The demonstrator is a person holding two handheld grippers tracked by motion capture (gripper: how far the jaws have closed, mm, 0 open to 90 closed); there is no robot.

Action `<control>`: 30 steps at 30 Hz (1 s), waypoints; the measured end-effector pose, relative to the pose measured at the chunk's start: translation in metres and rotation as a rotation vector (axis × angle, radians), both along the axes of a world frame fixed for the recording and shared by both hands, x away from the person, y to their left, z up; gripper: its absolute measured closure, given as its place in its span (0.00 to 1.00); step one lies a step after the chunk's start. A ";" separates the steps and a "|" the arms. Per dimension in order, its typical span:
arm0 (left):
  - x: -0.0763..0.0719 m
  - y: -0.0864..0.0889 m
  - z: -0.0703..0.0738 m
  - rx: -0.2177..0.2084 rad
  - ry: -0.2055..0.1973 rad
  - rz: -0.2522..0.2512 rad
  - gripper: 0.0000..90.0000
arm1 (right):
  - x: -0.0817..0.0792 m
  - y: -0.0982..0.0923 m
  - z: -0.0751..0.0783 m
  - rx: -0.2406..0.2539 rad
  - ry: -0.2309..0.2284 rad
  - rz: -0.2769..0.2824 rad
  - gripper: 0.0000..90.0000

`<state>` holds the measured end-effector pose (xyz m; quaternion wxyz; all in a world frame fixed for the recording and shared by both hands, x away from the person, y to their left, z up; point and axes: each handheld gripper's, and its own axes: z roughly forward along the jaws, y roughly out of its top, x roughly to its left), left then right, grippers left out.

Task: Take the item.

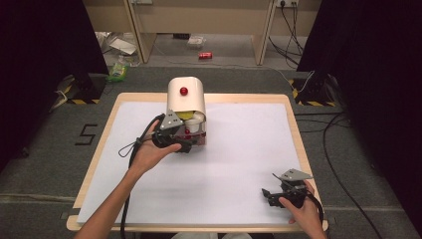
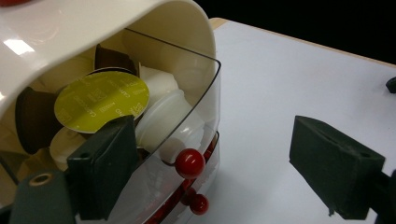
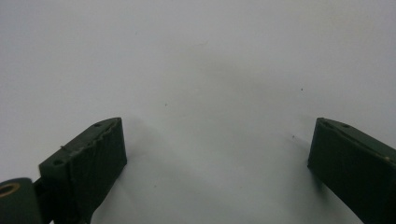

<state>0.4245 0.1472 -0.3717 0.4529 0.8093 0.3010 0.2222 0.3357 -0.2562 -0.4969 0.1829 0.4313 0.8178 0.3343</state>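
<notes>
While a person worked at the white-topped table (image 1: 239, 164), a cream capsule dispenser (image 1: 185, 94) stood near the far edge, left of centre, its curved hood raised over a clear drawer front (image 2: 205, 93) heaped with coffee pods. At its near left side the left gripper (image 1: 182, 141) hovered with jaws spread, one black pad in front of the clear panel and the other out over bare table, nothing pinched between them. Well apart, at the near right corner, the right gripper (image 1: 268, 194) rested with jaws likewise spread over empty white surface. Smallest of all, the red knob (image 2: 190, 163) on the drawer front sat between the left jaws, just beside a yellow-lidded pod (image 2: 100, 100). A slightly misjudged close could probably have slipped off the round knob, or nudged the light dispenser and spilled pods.
</notes>
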 end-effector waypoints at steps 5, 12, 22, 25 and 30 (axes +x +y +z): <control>-0.009 -0.001 0.001 0.019 0.010 -0.014 0.17 | 0.000 0.000 0.000 -0.001 -0.001 0.001 0.05; -0.022 0.000 -0.001 0.000 0.016 -0.029 0.17 | 0.000 0.000 0.000 0.000 0.001 -0.001 0.05; -0.040 -0.002 -0.005 0.004 0.011 -0.036 0.17 | 0.000 0.000 0.000 0.000 -0.001 -0.001 0.05; -0.045 -0.003 -0.005 0.018 0.015 -0.042 0.17 | 0.000 0.000 0.000 0.000 0.000 -0.001 0.05; -0.052 -0.003 -0.008 0.024 0.006 -0.040 0.17 | 0.000 0.000 0.000 0.000 -0.001 -0.001 0.05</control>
